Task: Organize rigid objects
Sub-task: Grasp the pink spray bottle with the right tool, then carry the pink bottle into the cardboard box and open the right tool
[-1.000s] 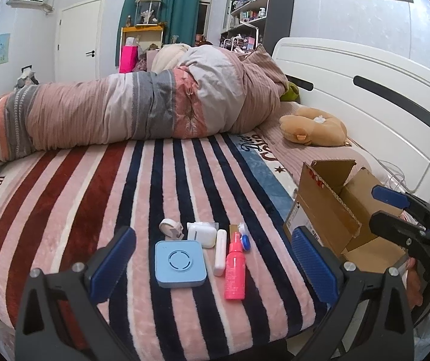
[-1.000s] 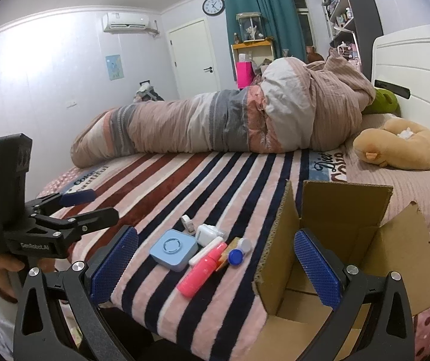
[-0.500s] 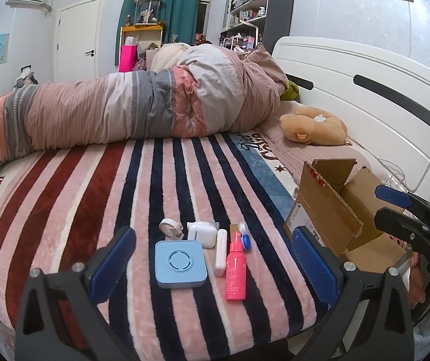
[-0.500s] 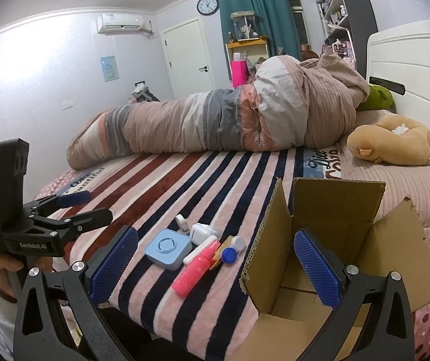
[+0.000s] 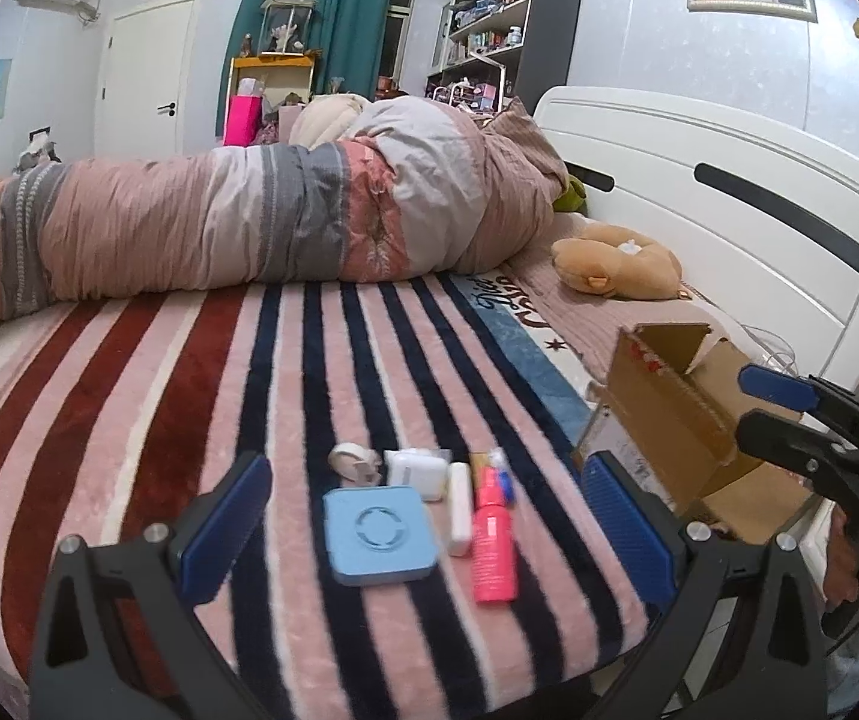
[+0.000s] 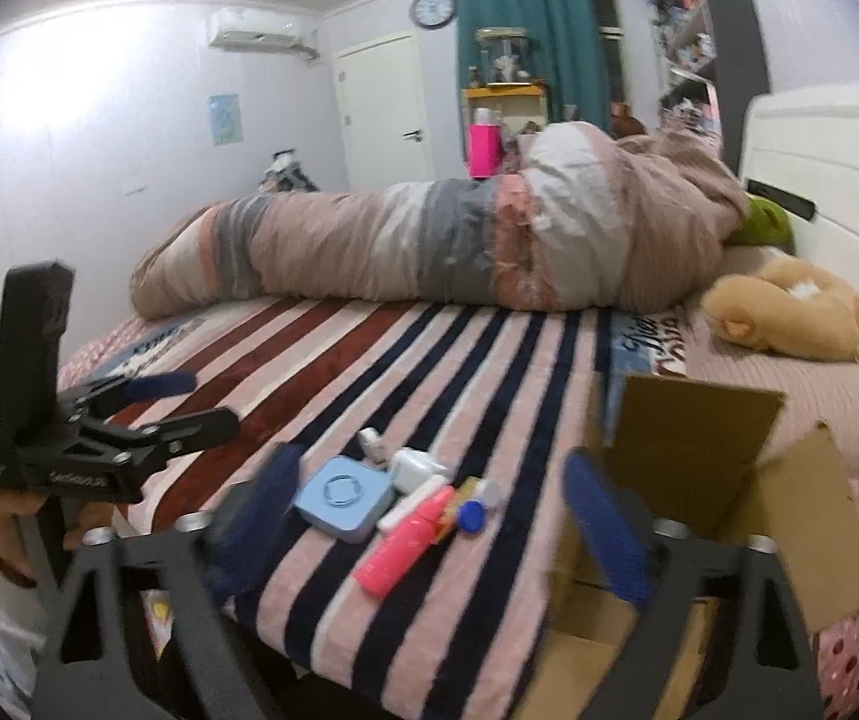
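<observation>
Fingers spread wide on both grippers, left gripper point(image 5: 423, 516) framing blue box point(image 5: 379, 535), cardboard box point(image 5: 675, 414) at three o'clock.

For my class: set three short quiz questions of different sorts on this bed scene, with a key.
1. True or false: the pink bottle stands upright.
2. Which lies nearest the left gripper? A blue square case B cardboard box C plush toy
3. Fill in: the right gripper holds ____.

Key:
1. False; it lies flat on the striped blanket.
2. A
3. Nothing; its jaws are open.
</observation>
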The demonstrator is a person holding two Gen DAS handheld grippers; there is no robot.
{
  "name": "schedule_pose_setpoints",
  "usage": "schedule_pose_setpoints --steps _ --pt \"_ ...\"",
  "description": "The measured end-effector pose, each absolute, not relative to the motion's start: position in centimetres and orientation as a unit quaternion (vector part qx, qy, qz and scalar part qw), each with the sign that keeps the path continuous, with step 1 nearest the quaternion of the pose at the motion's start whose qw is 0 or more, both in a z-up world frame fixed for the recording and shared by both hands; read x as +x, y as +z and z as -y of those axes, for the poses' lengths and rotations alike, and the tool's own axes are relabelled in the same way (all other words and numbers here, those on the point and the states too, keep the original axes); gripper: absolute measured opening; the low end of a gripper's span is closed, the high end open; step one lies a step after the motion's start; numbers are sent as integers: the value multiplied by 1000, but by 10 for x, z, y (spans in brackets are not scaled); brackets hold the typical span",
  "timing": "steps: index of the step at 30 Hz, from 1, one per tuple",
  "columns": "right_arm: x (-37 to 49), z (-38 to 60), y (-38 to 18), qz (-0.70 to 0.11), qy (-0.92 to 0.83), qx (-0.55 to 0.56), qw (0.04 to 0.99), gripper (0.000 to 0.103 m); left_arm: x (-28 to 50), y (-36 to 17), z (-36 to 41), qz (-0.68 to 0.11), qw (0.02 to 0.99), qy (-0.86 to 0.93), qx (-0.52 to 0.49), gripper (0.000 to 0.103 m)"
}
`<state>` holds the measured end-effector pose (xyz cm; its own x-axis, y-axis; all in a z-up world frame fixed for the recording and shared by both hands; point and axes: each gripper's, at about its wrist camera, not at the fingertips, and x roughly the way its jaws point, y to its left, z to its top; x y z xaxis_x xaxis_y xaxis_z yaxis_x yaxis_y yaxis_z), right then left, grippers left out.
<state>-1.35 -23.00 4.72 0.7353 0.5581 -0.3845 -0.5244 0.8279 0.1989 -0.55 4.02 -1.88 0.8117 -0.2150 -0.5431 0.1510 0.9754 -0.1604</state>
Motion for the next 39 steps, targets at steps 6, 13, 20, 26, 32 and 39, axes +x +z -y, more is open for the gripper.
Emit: schedule_pose_setpoints --steps 6,13,20,26,32,39 --pt "0 167 19 -273 337 26 901 40 3 -44 -80 -301 946 -102 -60 102" --pt "40 133 -62 -399 277 53 873 40 15 -81 -109 -322 937 -108 -87 102" --pt "81 132 -108 -469 247 88 843 36 23 -98 -117 -335 931 -104 -103 102" --pt "66 132 -97 -426 251 62 867 29 23 -93 -105 -340 922 -152 -107 102" --pt "36 131 -52 -355 308 42 882 27 27 -66 -71 -341 903 -238 -107 102" --pt "0 137 6 -244 381 40 891 27 32 -23 -42 -335 877 -311 -144 87"
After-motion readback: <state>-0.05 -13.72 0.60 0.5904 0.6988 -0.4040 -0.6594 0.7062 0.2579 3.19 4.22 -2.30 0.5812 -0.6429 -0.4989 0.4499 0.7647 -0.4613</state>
